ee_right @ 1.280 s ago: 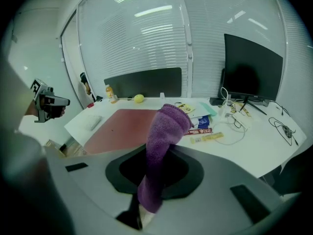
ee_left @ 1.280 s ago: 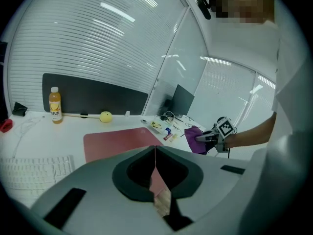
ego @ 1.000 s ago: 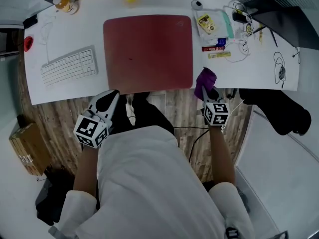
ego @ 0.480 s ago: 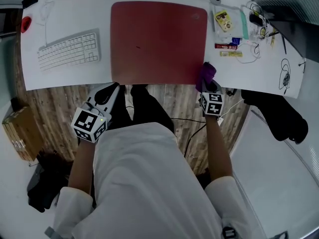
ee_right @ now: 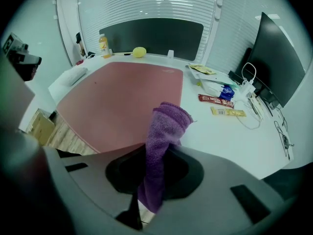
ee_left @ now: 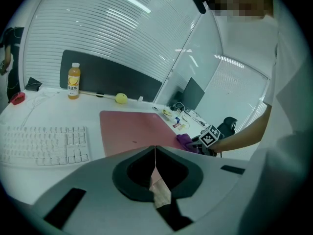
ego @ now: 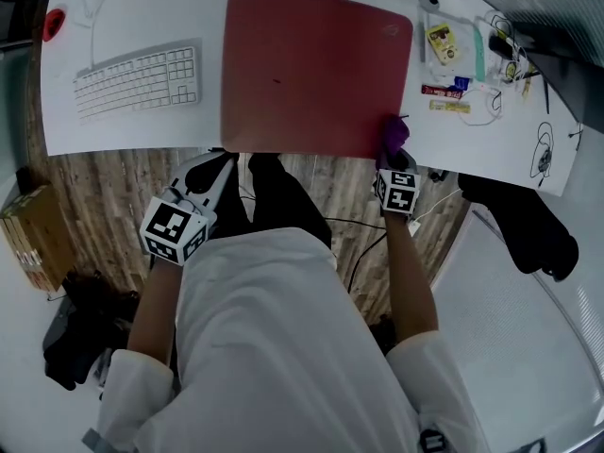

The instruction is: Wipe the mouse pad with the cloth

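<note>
A large dark red mouse pad [ego: 316,69] lies on the white desk [ego: 142,125], also seen in the right gripper view as the mouse pad [ee_right: 122,102] and in the left gripper view as the mouse pad [ee_left: 132,126]. My right gripper [ego: 395,157] is shut on a purple cloth [ee_right: 164,141], and the cloth [ego: 394,136] hangs at the pad's near right corner. My left gripper [ego: 215,173] is shut with nothing in it, just off the desk's near edge below the pad's left corner.
A white keyboard [ego: 137,81] sits left of the pad. Snack packets [ego: 442,43], cables [ego: 491,102] and a monitor [ee_right: 274,62] crowd the desk's right side. A juice bottle [ee_left: 73,81] and a yellow ball [ee_left: 121,98] stand at the back. A black chair [ego: 528,215] is at the right.
The right gripper has carried the purple cloth forward from off the desk edge to the pad's near right corner. The head view has shifted toward the desk. The left gripper has stayed put.
</note>
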`<control>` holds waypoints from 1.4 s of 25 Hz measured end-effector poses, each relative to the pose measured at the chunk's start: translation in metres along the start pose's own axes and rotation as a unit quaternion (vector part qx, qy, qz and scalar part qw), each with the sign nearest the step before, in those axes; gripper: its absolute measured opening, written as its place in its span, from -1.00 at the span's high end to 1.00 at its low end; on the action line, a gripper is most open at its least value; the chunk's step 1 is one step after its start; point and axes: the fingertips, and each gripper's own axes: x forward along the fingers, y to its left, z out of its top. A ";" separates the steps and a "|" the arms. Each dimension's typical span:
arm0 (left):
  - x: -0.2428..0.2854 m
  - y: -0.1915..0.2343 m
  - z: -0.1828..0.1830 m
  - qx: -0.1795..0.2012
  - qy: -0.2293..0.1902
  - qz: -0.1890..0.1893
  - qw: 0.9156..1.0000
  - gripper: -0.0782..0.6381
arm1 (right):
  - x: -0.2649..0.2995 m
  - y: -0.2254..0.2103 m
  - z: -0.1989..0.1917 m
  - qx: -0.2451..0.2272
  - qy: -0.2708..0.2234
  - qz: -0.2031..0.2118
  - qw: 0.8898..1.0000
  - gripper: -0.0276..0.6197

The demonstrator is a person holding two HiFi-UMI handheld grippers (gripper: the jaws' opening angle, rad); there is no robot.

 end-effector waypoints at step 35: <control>-0.042 0.065 -0.010 -0.018 -0.004 -0.012 1.000 0.73 | 0.009 0.213 0.058 -0.024 0.015 0.119 0.992 0.69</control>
